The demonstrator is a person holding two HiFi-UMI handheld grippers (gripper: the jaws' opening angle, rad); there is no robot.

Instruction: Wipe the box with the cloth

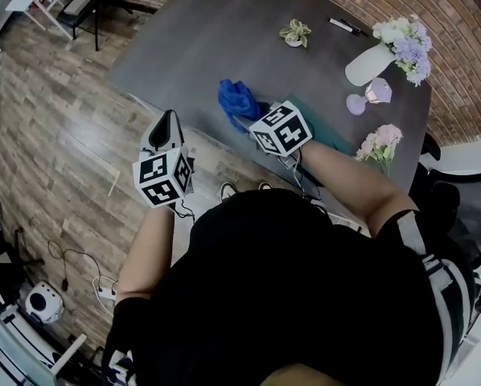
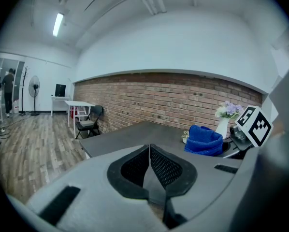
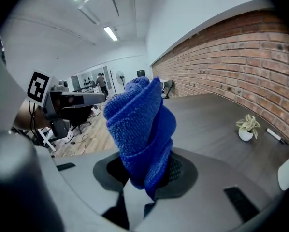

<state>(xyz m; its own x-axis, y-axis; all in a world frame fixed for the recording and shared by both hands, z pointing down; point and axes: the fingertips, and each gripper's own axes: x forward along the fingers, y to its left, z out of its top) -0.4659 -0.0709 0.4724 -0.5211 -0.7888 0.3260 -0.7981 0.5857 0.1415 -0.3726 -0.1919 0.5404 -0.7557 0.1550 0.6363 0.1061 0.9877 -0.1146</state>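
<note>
The blue terry cloth was bunched up & stood upright, pinched betw. the jaws of the right gripper. The teal box lay flat under that gripper, partly hidden.

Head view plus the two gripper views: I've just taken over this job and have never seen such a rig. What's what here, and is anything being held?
There is no robot arm. A person carries a hand-held gripper in each hand, and the cubes with square markers are part of those tools. The head view looks steeply down from the person's head onto a dark table. Each gripper view looks along that tool's own jaws.

The right hand-held gripper is clamped on a bunched blue cloth, next to the teal box at the table's near edge. The left hand-held gripper is shut with nothing in it, out over the floor beside the table.

Also on the table are a potted plant, a pen and a white vase with flowers.
</note>
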